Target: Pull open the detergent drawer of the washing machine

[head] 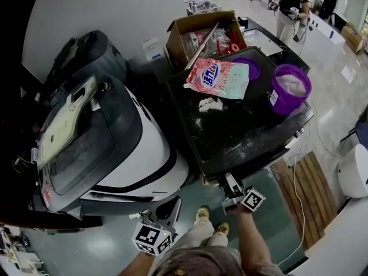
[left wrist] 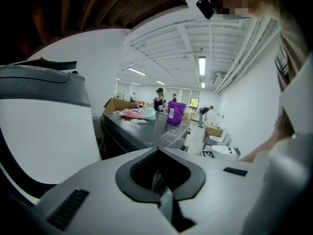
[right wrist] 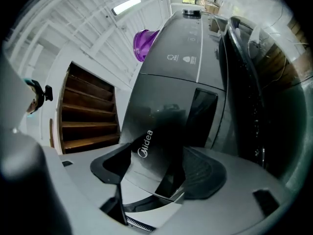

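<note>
The dark grey washing machine (head: pixel 241 140) stands right of centre, and its top carries the detergent things. Its detergent drawer (right wrist: pixel 156 131), a glossy front with a Midea logo, fills the right gripper view. My right gripper (right wrist: pixel 159 163) is open, and a corner of that drawer front lies between its fingers (right wrist: pixel 208 173). From the head camera the right gripper (head: pixel 230 184) sits at the machine's front edge. My left gripper (head: pixel 171 207) hangs lower left, beside the white machine, holding nothing. Its jaws (left wrist: pixel 157 153) look shut and point along the dark machine's top.
A white and grey machine (head: pixel 132 142) stands at the left. On the dark top are a pink detergent bag (head: pixel 218 76), a purple tub (head: pixel 289 88), spilled powder (head: pixel 207 103) and a cardboard box (head: pixel 201 30). A wooden pallet (head: pixel 305 183) lies right. People (head: pixel 292 4) stand far back.
</note>
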Motion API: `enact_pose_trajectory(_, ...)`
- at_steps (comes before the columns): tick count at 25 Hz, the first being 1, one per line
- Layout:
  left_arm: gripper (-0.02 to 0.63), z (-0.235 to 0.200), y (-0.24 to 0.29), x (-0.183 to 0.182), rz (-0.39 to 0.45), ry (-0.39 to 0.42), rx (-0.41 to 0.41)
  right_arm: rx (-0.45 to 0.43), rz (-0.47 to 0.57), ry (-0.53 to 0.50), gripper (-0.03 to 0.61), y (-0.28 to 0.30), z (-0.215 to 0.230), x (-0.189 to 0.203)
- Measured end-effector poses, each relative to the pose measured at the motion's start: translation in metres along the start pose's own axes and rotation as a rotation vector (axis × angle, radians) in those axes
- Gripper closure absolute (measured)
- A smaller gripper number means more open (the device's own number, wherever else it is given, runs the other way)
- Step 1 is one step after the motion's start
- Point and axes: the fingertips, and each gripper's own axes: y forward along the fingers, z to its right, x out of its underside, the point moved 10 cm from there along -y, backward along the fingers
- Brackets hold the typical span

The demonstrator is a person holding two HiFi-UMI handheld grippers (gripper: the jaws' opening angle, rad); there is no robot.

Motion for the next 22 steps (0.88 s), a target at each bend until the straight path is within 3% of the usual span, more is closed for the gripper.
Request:
enact_pose_trajectory(5,0.592,-0.003,0.001,0.004,-0.018,0.008,-0.009,-0.065,0.004,0.021,0.265,0.004,0.006,0.0)
enact_pose_trajectory(14,0.592,-0.006,-0.003,0.009,-0.038,0.01,-0.019,-0.092,0.058,0.079,0.314,-0.002,0.018,0.005)
enact_pose_trajectory(22,0.592,-0.004,-0.004,0.016,-0.062,0.021,-0.015,-0.162,0.121,0.151,0.312,-0.002,0.027,0.007)
